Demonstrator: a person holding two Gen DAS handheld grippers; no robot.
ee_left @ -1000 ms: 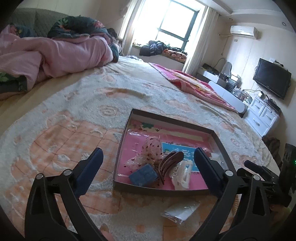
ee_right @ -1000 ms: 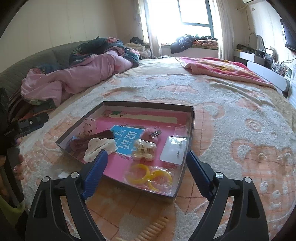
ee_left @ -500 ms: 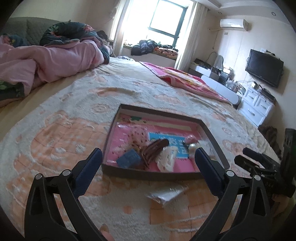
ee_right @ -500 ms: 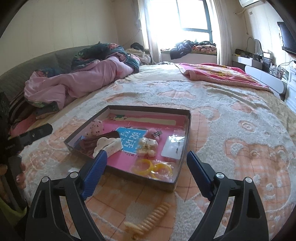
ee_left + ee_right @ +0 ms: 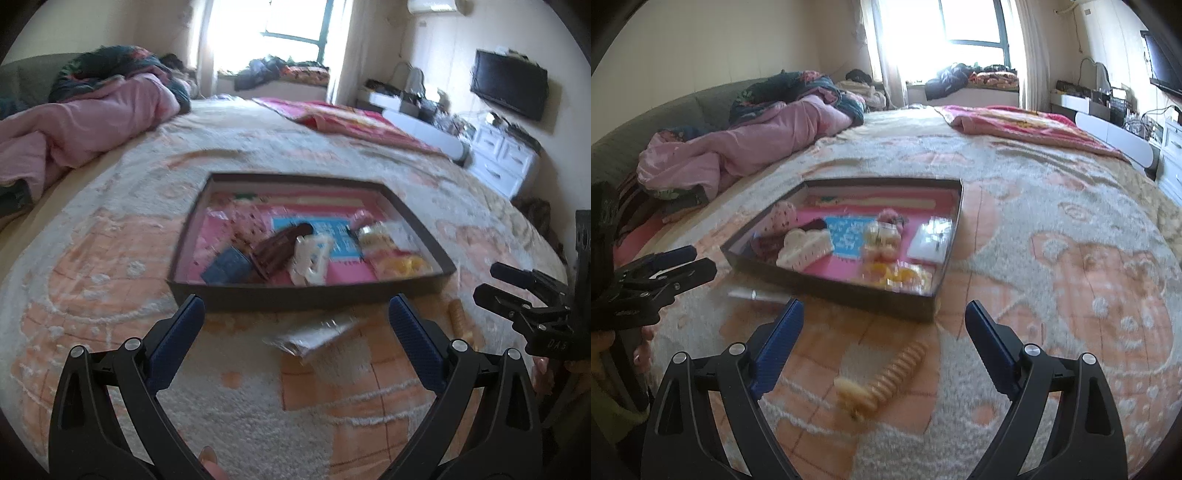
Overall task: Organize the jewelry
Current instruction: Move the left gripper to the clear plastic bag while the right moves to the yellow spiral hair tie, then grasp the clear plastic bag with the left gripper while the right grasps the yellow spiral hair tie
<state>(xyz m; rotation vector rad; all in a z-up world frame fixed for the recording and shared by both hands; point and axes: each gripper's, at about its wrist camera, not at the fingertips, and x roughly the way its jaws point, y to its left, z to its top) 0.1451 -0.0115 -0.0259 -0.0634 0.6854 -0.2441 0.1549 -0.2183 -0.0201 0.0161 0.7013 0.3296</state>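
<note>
The tray (image 5: 306,295) has a dark brown rim and a pink floor with a blue printed panel (image 5: 849,232); inside it lie a white clip (image 5: 312,254), a dark brown clip (image 5: 280,247), a navy box (image 5: 227,266) and yellow rings (image 5: 897,275); beside the tray, the bedspread (image 5: 1052,258) is cream with peach checks; each tool (image 5: 882,332) is black with blue pads (image 5: 775,350).

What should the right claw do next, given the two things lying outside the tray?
Probably ease the right claw forward and down over the yellow spiral hair tie. It lies on the blanket outside the tray, right ahead, and the jaws stand open and empty.
</note>
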